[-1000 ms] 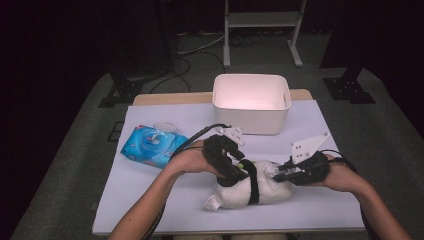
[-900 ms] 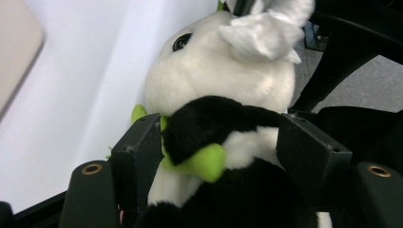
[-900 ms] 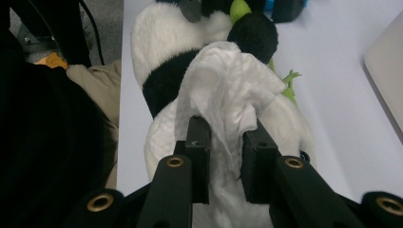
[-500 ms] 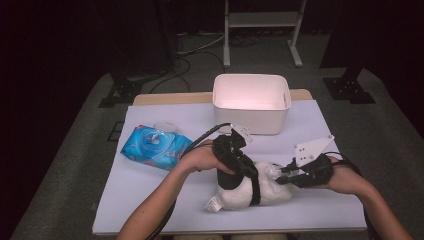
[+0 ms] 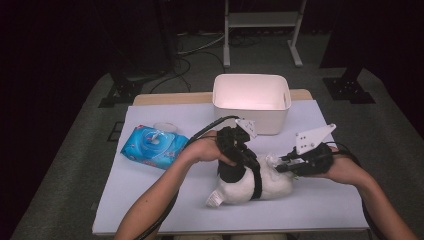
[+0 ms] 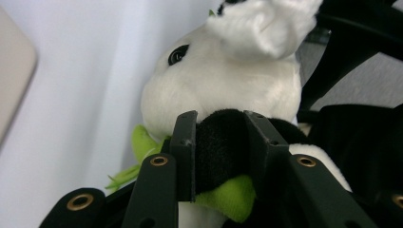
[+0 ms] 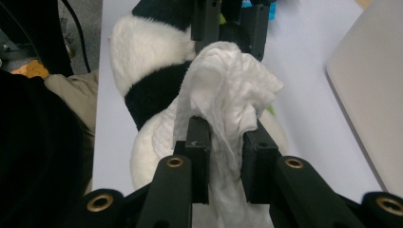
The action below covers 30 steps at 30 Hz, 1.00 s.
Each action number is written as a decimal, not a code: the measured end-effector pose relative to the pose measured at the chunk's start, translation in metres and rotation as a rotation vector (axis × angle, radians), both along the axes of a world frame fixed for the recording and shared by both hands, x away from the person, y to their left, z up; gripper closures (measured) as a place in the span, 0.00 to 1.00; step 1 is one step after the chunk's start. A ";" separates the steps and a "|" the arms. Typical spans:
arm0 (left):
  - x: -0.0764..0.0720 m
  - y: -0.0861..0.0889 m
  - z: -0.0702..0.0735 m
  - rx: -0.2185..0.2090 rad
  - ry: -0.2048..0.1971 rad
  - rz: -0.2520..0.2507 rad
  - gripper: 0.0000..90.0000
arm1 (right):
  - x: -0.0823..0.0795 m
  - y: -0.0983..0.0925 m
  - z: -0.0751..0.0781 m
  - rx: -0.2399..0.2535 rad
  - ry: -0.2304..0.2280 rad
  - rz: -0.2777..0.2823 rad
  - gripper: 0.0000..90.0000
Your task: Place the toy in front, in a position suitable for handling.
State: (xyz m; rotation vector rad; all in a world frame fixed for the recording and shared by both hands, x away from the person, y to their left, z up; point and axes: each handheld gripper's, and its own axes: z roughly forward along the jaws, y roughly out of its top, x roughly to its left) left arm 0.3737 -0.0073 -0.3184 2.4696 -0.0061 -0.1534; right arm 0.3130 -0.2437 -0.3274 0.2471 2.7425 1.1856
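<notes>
1. Plush panda [image 5: 255,182] lies on its side on the pale sheet of the table [image 5: 150,200], near the front edge, between the two hands. Black band round its middle; a small tag sticks out at its lower left end.
2. Left gripper [image 5: 235,160] comes down on the panda from above. In the left gripper view its jaws are clamped on a black plush limb [image 6: 219,142], pads pressing the fur from both sides (jaws have just been closing, with the limb between them). A bit of green plush [image 6: 223,197] shows just below the grip.
3. Same view: the panda's white head with one dark eye sits just beyond the jaws.
4. Right gripper [image 5: 290,165] reaches in level from the right, touching the panda's right end. In the right gripper view its jaws are pinched on a crumpled white wipe [image 7: 233,99], which bunches up past the tips and rests against the panda's white and black body.
5. The left gripper's jaws stand directly beyond the wipe in the right gripper view, so the two tools crowd the same part of the toy.
6. Surroundings: white bin [image 5: 251,100] at the far side of the table, behind the grippers and apart from the panda; blue wipes pack [image 5: 152,147] to the left, near the left forearm but not touching the toy.
7. Left gripper's cable [image 5: 200,132] arcs over the sheet between pack and bin.
8. Beyond the table: dark floor, cables, a metal stand [image 5: 262,30].
</notes>
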 end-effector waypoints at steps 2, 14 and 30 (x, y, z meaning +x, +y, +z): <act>0.004 -0.004 0.007 0.006 -0.018 0.006 0.75 | 0.006 0.006 -0.001 -0.006 0.004 0.000 0.83; -0.009 0.006 -0.007 0.024 -0.003 -0.019 0.74 | 0.011 0.015 -0.007 -0.018 0.005 0.009 0.83; -0.033 0.009 -0.012 0.001 0.042 -0.044 0.56 | -0.004 0.017 -0.027 -0.027 0.043 0.031 0.83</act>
